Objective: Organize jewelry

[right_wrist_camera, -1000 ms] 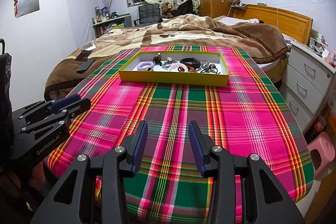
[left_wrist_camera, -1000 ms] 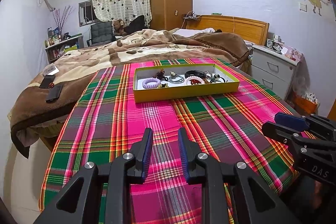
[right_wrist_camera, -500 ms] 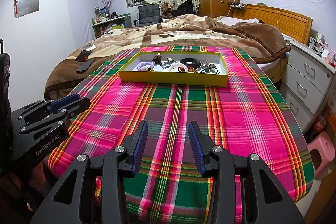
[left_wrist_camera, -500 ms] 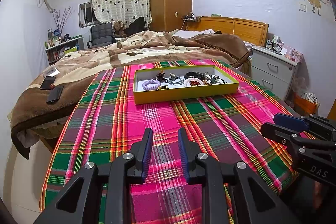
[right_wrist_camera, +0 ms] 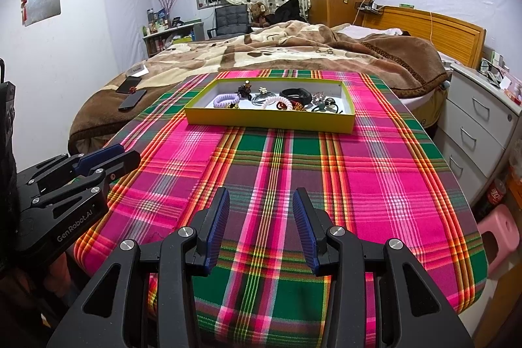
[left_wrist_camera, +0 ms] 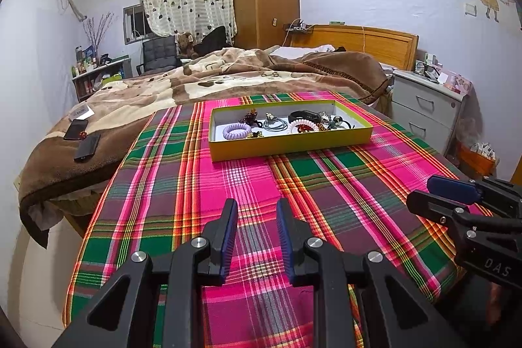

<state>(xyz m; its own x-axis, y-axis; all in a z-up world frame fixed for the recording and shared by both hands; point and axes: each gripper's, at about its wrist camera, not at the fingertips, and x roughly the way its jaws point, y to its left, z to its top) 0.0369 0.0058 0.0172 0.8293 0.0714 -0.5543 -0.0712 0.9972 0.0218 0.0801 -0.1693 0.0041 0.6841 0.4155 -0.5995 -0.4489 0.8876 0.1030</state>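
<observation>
We see a shallow yellow tray [left_wrist_camera: 287, 145] lying flat, well ahead of both jaws. Inside lie a lilac coil tie [left_wrist_camera: 236, 131], a white coil tie [left_wrist_camera: 303, 127], a black band [left_wrist_camera: 304, 116] and tangled small pieces.

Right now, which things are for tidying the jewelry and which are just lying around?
For the job:
- yellow tray
- purple coil hair tie
- white coil hair tie
- black band
- left gripper, open
- right gripper, open

Just lying about:
- two phones on the brown blanket
- teddy bear
- pink stool
</observation>
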